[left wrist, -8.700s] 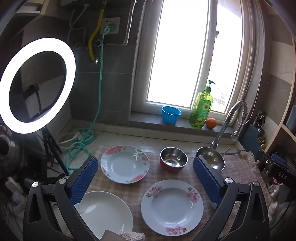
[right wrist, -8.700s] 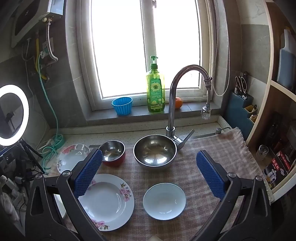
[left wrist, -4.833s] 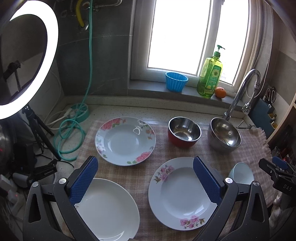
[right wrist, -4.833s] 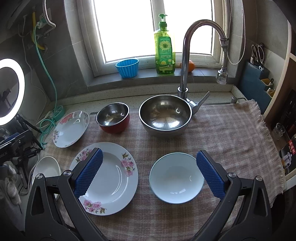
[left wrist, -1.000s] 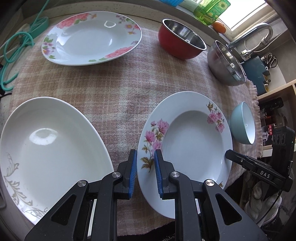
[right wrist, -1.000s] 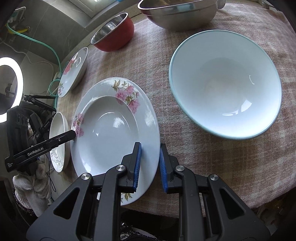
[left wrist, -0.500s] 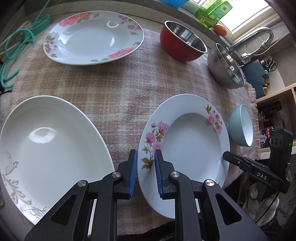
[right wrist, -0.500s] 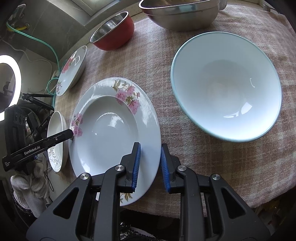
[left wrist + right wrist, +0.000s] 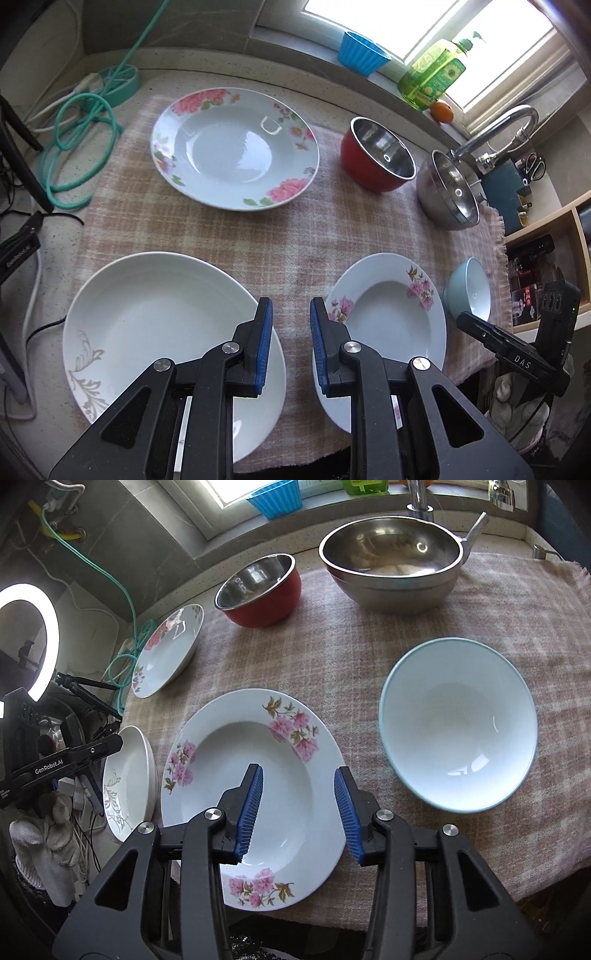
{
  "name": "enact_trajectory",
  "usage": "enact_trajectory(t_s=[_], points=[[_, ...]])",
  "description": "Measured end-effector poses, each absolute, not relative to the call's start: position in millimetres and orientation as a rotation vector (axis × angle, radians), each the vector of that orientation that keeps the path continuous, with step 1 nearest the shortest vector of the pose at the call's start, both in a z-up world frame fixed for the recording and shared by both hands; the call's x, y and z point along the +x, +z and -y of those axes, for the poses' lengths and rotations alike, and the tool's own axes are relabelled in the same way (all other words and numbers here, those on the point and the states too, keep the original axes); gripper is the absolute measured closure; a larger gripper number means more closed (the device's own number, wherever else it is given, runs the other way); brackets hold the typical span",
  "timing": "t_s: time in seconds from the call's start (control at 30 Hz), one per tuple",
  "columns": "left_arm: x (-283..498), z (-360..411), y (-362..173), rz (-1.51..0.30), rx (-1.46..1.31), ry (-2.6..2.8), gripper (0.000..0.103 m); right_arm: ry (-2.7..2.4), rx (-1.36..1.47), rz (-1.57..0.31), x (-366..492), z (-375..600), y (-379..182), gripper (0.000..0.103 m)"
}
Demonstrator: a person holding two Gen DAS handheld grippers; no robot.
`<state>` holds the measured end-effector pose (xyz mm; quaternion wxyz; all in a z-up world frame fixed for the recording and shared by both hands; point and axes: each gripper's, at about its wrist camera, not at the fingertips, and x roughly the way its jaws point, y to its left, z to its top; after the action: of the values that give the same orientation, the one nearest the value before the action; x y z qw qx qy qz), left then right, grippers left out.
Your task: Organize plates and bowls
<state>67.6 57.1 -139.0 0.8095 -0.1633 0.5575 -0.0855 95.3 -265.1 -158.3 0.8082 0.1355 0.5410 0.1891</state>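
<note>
Pink-flowered plate [image 9: 255, 775]: flat on the checked cloth [image 9: 369, 657], near edge, between the white plate [image 9: 159, 325] and blue bowl [image 9: 458, 723]. Right gripper [image 9: 298, 808] above it, jaws just opened, empty. Left gripper [image 9: 290, 347] narrow, empty. Stacking not begun; next needs a fresh rim grip.

Left hand-held gripper [image 9: 291, 321] empty between 2 plates

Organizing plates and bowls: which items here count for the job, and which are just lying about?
Job: pink-flowered plate, plain white plate, rose-patterned plate, light blue bowl, red bowl, steel bowl.

Lying about: dish soap bottle, orange, blue cup, green hose.
</note>
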Motion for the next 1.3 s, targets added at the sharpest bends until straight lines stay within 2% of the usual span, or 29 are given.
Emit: enact_trajectory(t_s=[0.03, 0.1, 0.17, 0.63, 0.9, 1.3], points=[[67, -63, -137, -1.181, -0.358, -0.171, 0.084, 0.407, 0.290, -1.150, 97, 263, -156, 0.056], [66, -73, -133, -1.162, -0.374, -0.149, 0.077, 0.415, 0.292, -1.136, 101, 259, -151, 0.053], [65, -84, -130, -1.145, -0.385, -0.125, 0.075, 0.431, 0.286, -1.129, 107, 252, -147, 0.053], [127, -144, -135, -1.074, -0.396, -0.045, 0.075, 0.521, 0.281, -1.100, 172, 183, -128, 0.052], [185, -158, -155, -1.107, -0.323, -0.017, 0.075, 0.538, 0.311, -1.174, 210, 143, -150, 0.052], [239, -181, -181, -1.177, -0.367, -0.038, 0.075, 0.537, 0.321, -1.236, 238, 104, -175, 0.052]])
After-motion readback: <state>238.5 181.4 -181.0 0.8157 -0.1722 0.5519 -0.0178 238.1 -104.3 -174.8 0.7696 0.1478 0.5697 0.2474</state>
